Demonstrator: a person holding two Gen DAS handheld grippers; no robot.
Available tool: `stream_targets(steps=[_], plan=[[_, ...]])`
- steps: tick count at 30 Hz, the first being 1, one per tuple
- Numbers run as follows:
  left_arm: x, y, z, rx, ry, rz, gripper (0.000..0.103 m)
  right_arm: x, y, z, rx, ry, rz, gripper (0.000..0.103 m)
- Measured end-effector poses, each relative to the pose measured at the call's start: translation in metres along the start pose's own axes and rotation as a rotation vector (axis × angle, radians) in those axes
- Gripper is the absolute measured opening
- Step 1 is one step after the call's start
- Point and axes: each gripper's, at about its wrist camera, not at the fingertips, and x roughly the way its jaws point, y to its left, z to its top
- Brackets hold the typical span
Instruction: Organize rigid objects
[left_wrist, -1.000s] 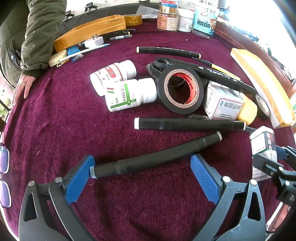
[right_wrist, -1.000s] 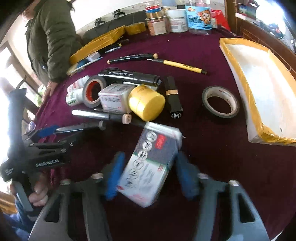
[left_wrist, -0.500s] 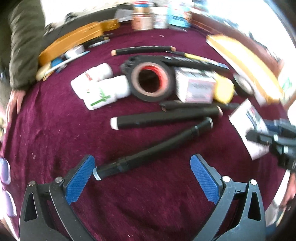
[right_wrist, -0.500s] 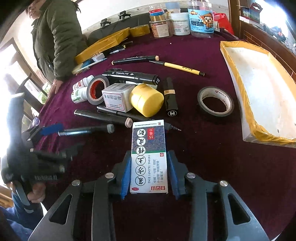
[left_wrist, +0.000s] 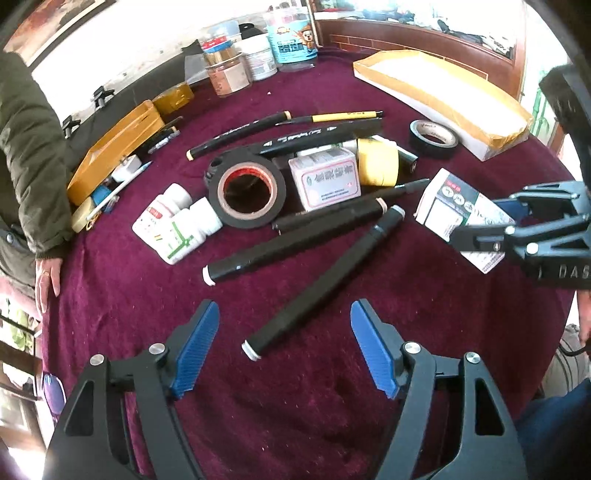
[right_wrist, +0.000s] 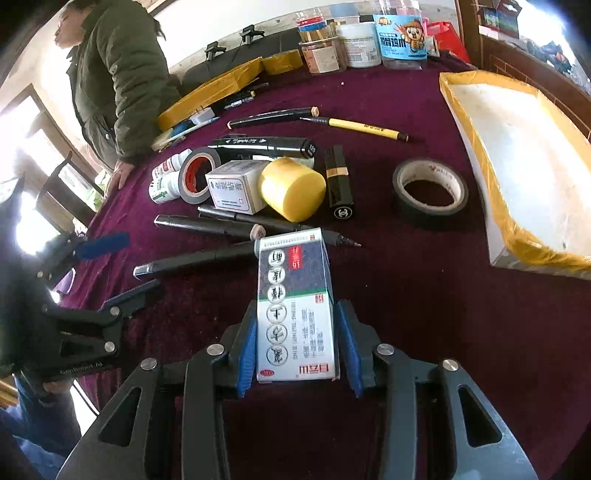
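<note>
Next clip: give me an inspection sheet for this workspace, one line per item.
Surface: maroon cloth, crowded.
Job's things: medicine box; black markers; tape rolls; pill bottles; yellow cap.
Clutter: jars at far edge; taped tray.
Grippers: right tongs shut on medicine box; left tongs open, just closing, a marker's end between them untouched.
Cables: nothing seen.
Surroundings: bystander's hand on table edge.
</note>
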Motion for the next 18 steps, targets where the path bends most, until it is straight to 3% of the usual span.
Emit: stream_targets(steps=[10,15,18], plan=[[0.02,-0.018,0.012,0.08,0.029,0.017,0.074,-0.001,-0.002,-0.003,0.001,-0.008,0.008,0.036],[0.013,-0.028,0.004,0.071,0.005,-0.009,0.036,-0.001,-0.003,-0.001,0.011,-0.003,0.017,0.036],[0.009,-0.041,-0.001,0.082,-0.017,0.029,0.027,-0.002,-0.003,-0.001,0.013,-0.004,0.01,0.036]])
